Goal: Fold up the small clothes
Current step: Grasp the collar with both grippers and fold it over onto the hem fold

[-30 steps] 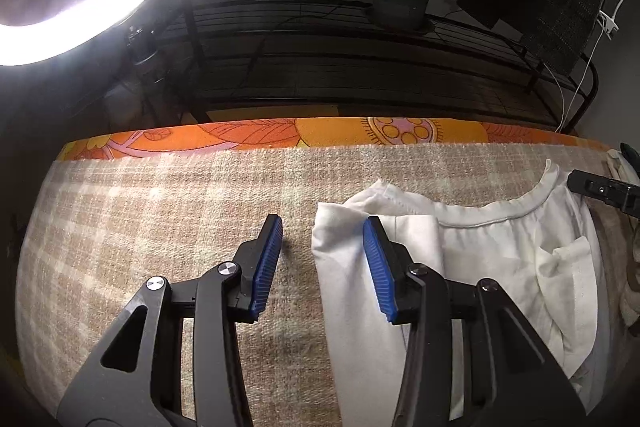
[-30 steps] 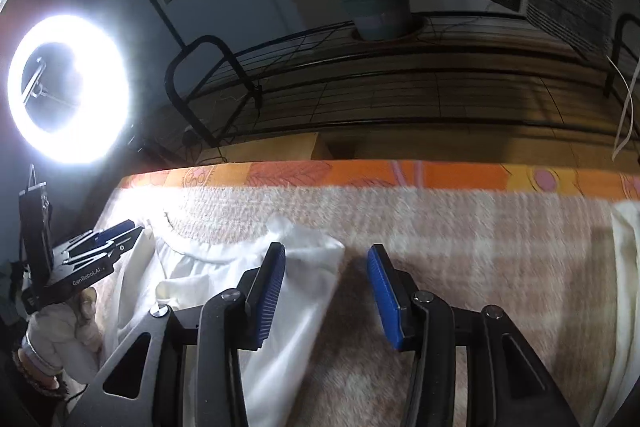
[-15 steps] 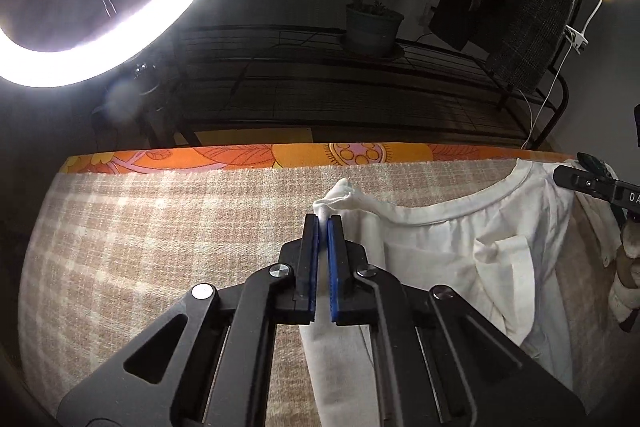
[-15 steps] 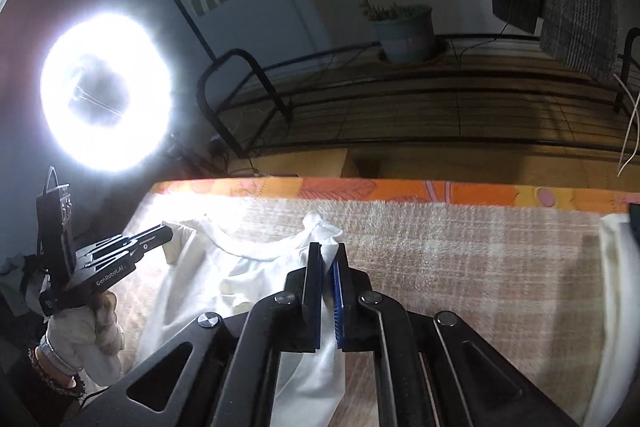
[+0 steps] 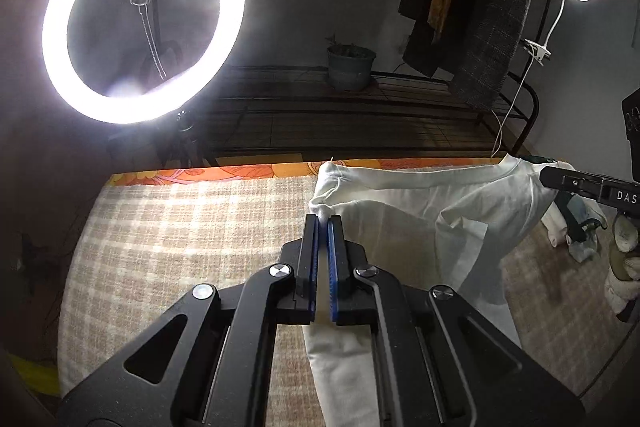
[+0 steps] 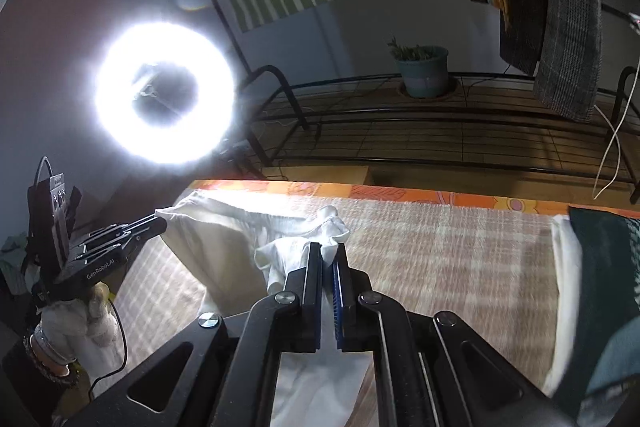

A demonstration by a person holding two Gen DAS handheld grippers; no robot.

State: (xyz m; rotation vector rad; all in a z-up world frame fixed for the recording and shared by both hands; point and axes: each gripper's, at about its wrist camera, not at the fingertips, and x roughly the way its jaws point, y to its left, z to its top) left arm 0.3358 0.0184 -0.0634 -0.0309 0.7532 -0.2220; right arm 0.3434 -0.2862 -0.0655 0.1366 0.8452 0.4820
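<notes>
A lit ring light stands beyond the far left corner of the bed, which is covered by a beige checked blanket with an orange flowered sheet showing along its far edge. The left gripper is clamped on one shoulder corner of the white T-shirt, a bunch of cloth pinched between its blue pads. The shirt hangs lifted above the blanket, near the far edge, its neckline stretched taut across to the right gripper, which is likewise closed on the other shoulder corner, cloth bulging above its tips. The shirt's body drapes down toward the near edge. In the right wrist view the left gripper shows at the left, held by a hand in a light glove. Behind the bed runs a black metal rack with a potted plant on it; dark clothes hang at the upper right. At the right edge of the bed lies a dark green cloth.
</notes>
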